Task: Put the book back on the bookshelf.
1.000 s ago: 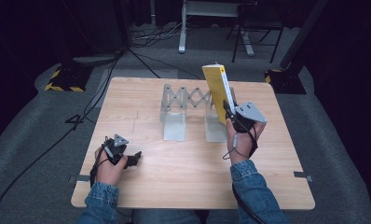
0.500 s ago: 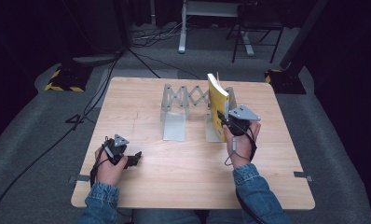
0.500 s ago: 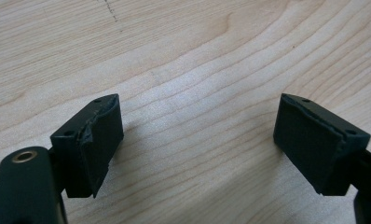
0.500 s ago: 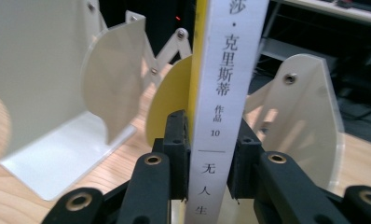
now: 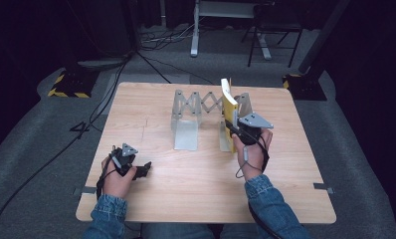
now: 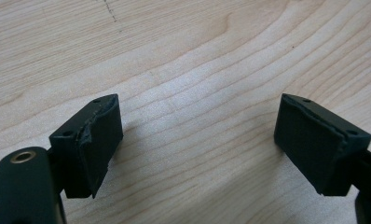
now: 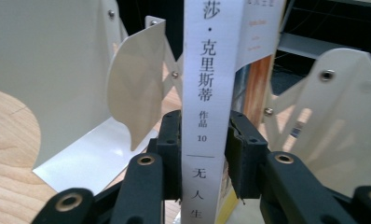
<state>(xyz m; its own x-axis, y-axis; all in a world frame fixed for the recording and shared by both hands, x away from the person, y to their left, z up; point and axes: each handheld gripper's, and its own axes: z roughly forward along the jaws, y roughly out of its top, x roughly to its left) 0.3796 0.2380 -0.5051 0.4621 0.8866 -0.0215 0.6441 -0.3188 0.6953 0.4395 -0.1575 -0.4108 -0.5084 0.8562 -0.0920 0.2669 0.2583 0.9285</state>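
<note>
A yellow book with a white spine (image 5: 229,105) stands upright at the right end of the white folding metal book rack (image 5: 186,119). My right gripper (image 5: 232,131) has the book's lower spine (image 7: 207,70) between its black pads (image 7: 170,140). Both pads still lie against the spine, and the jaws have just been opening a little. The rack's plates (image 7: 58,70) rise on both sides of the book. My left gripper (image 5: 142,170) rests on the wooden table (image 5: 196,179) at the front left. Its jaws (image 6: 197,140) stand wide open over bare wood.
Black floor cables (image 5: 111,84) and a yellow-black striped stand foot (image 5: 66,84) lie beyond the table's left side. A metal frame (image 5: 226,20) stands behind the table. Dark grey carpet surrounds it.
The right hand has brought the book down from a tilted, raised hold to standing upright in the rack. The left hand has stayed where it was.
</note>
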